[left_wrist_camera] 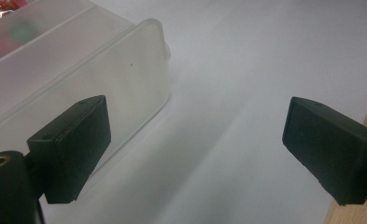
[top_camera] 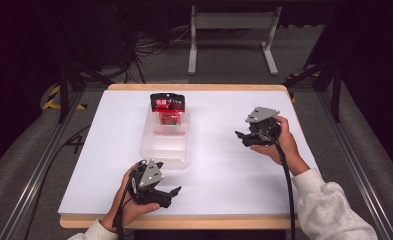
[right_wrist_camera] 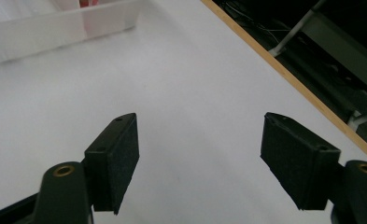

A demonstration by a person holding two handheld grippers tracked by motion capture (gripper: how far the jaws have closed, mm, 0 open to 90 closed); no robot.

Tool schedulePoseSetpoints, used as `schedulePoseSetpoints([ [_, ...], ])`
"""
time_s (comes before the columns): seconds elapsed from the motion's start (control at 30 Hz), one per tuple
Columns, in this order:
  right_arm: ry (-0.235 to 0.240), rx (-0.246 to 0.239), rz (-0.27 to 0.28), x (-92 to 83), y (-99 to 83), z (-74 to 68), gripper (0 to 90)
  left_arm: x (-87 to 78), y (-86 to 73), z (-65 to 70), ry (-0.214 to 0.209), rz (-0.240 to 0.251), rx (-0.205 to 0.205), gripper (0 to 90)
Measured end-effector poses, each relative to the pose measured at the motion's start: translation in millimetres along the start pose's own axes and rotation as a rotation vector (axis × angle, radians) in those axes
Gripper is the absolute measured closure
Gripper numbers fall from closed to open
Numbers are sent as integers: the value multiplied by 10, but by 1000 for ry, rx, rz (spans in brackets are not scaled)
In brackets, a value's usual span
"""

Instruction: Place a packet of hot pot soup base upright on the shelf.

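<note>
Your left gripper and right gripper both stand wide open, nothing between the jaws — clear of the work. The red snack packet stands in the clear bin's far end, mid-desk — apparently placed.

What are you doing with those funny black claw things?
A person holds a black two-jaw gripper in each hand over a white table. The left gripper and the right gripper are both open and hold nothing. Between them sits a clear plastic box with a red and black snack packet standing in its far end.
</note>
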State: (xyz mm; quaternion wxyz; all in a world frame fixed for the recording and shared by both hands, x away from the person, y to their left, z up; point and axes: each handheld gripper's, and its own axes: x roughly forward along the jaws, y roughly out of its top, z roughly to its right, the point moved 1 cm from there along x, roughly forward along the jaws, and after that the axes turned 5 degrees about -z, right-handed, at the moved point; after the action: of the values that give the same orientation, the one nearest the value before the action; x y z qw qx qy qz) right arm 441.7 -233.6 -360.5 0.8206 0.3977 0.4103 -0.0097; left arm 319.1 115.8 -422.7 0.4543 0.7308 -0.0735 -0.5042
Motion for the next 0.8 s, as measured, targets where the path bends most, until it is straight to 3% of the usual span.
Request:
schedulePoseSetpoints([
  [0.23,-2,2,-21,-62,-207,-41,260,66,-61,-28,4,-24,7,83],
  [0.5,-13,-29,-36,-129,-471,-119,240,140,-97,-14,21,-62,28,86],
  [0.7,-23,-50,-44,-190,-725,-203,219,144,-105,-6,18,-59,32,81],
  [0.8,-21,-34,-40,-239,-839,-225,211,156,-118,4,23,-64,40,81],
])
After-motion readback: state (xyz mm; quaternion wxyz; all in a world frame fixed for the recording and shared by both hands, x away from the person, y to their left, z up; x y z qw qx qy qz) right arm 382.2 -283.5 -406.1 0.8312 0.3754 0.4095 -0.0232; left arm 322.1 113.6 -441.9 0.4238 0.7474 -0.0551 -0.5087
